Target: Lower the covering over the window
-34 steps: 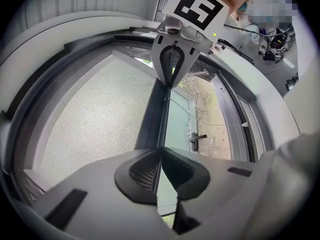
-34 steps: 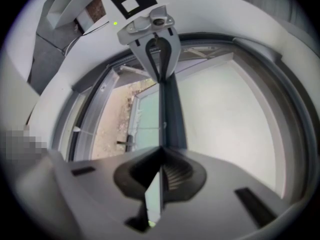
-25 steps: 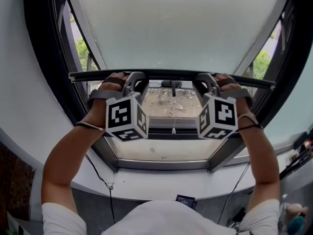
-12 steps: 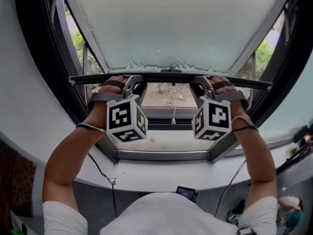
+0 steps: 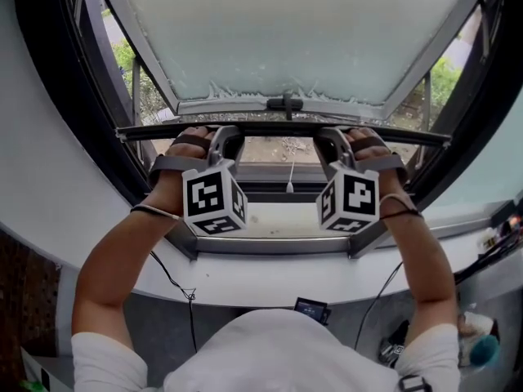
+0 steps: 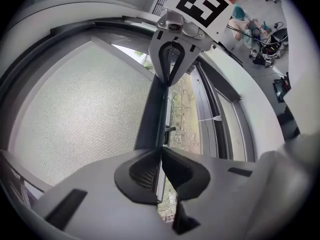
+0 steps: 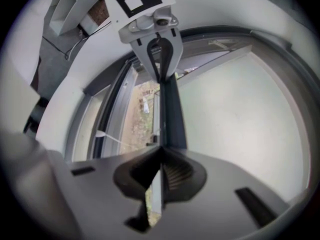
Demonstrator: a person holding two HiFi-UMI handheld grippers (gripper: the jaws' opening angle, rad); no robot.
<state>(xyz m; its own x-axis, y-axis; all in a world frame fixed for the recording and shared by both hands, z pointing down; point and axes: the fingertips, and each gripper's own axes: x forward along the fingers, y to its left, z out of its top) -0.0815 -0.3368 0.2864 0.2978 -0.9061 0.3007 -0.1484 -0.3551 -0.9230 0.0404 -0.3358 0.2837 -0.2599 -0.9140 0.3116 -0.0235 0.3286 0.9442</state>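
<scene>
The screen (image 6: 85, 114) is a fine woven mesh, pale and translucent, edged by a smooth, matt dark bar (image 6: 152, 114). The left tool (image 6: 161, 154) and right tool (image 7: 160, 156) look like matt grey plastic with ribbed dark pads (image 6: 142, 171). The sill (image 5: 270, 280) is smooth and white.

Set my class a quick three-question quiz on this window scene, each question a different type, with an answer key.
1. True or false: the left hand-held gripper hangs open, clear of the dark bar.
2. What does the right hand-held gripper clamp? A) the dark bar B) the white cord C) nothing
3. Fill in: the mesh covering is not fully down; below the dark bar hangs a white ____.
Key: 1 false, it is shut on the dark bar; 2 A; 3 cord.
</scene>
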